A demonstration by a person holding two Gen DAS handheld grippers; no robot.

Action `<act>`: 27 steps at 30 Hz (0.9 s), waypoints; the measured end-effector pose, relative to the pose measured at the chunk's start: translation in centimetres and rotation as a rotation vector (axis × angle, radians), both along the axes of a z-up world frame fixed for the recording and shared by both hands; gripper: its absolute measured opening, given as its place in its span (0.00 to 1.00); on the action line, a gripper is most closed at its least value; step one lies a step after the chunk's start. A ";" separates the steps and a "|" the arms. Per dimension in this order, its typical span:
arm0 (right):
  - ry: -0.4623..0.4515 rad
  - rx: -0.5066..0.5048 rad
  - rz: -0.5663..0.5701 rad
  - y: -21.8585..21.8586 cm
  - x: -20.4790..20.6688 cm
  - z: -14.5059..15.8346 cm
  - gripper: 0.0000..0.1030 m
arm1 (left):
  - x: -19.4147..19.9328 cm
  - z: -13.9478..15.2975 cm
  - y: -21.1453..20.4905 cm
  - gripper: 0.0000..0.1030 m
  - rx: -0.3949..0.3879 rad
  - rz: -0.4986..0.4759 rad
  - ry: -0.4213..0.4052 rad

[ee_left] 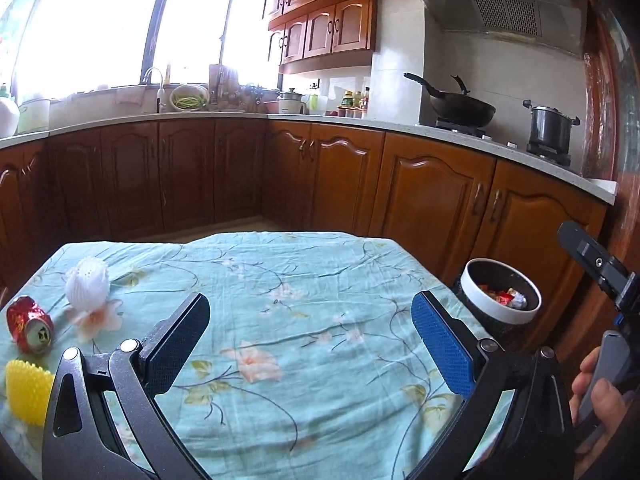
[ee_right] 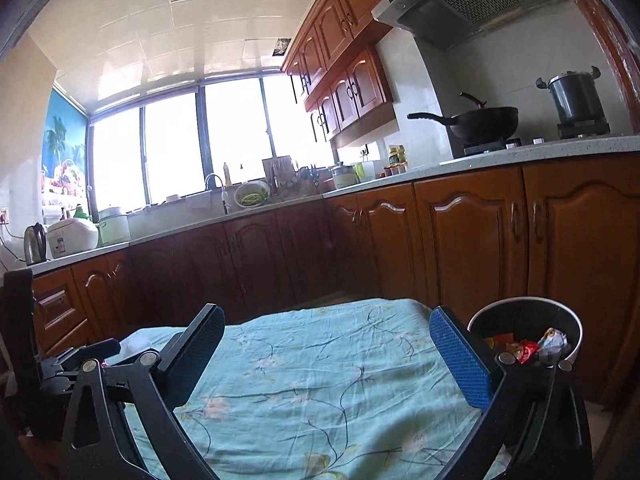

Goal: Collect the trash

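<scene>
Looking along the left tongs (ee_left: 310,334), spread wide with nothing between them, a crushed red drink can (ee_left: 30,329) is seen lying on its side far to their left on the floral-clothed worktop (ee_left: 312,280), open end towards the camera, beside a white foam net (ee_left: 88,286) and a yellow spiky piece (ee_left: 28,390). From the right view, the right tongs (ee_right: 326,348) are likewise seen spread and empty, with the white-rimmed black bin (ee_right: 524,312) of wrappers just to their right, so the left hand is judged the nearer to the can.
</scene>
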State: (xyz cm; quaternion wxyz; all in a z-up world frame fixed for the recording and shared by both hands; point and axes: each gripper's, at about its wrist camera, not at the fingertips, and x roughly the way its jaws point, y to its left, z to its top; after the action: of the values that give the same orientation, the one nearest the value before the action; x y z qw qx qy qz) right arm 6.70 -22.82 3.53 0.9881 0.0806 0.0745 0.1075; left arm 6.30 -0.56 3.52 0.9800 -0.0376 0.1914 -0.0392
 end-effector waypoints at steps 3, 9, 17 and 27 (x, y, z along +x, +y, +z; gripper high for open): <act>0.042 0.000 0.000 0.0 0.5 -1.6 1.00 | -0.7 -1.0 -0.2 1.00 0.021 0.017 0.004; 0.075 0.007 -0.011 -0.2 0.3 -3.3 1.00 | -1.5 -2.1 -0.5 1.00 0.040 0.048 0.010; 0.061 -0.020 -0.026 0.3 -0.6 -3.8 1.00 | -1.6 -2.8 -0.9 1.00 0.055 0.050 0.016; 0.059 -0.022 -0.016 0.4 -0.9 -4.0 1.00 | -1.7 -2.7 -1.2 1.00 0.073 0.041 0.014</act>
State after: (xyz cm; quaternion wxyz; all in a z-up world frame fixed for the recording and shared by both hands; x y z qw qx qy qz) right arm 5.81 -22.38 -0.49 0.9872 0.0736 0.1041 0.0963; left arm 4.55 -1.72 0.85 0.9799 -0.0060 0.1989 -0.0116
